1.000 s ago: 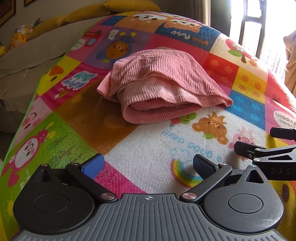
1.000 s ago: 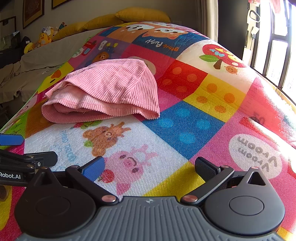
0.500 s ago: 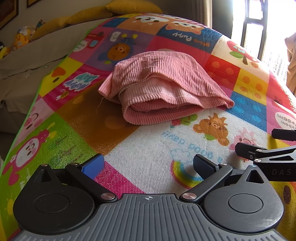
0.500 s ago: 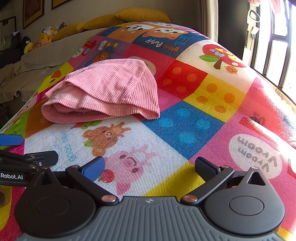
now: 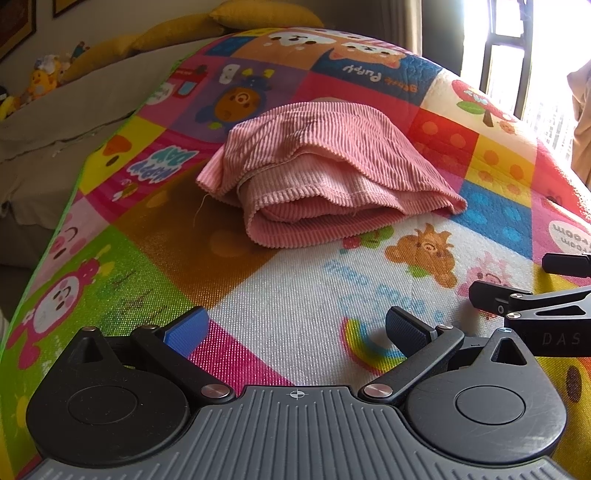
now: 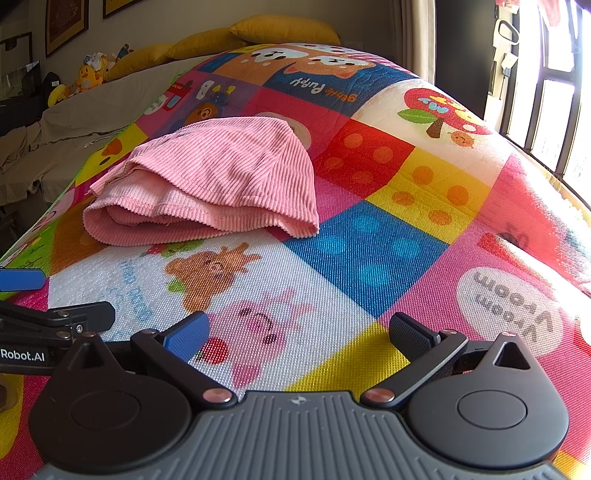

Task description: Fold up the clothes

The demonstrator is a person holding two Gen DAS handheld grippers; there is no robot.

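- Left wrist view: corduroy, pink and ribbed, makes up the folded garment (image 5: 325, 184), which lies in a bundle on the patchwork play mat (image 5: 295, 295), ahead of the camera and well apart from the tools.
- The garment's top layer drapes over the thicker folded layers beneath; a loose thread trails from its left edge onto the mat's brown square.
- The left gripper (image 5: 295, 325) hovers low over the mat with its fingers spread wide and nothing between them; one pad is blue, the other black.
- The right gripper (image 5: 532, 291) shows at the right edge, side on, its fingers apart too.
- Right wrist view: the garment (image 6: 218, 181) sits to the upper left, its folded edge facing the camera, beside the red dotted square and above the printed bear.
- The right gripper (image 6: 299, 332) is released and empty, above the pink pig print on the mat (image 6: 365, 251).
- The left gripper (image 6: 48, 295) enters from the left edge, clear of the garment.
- Yellow pillows (image 6: 284, 29) lie at the far end, plush toys (image 6: 86, 75) at far left.
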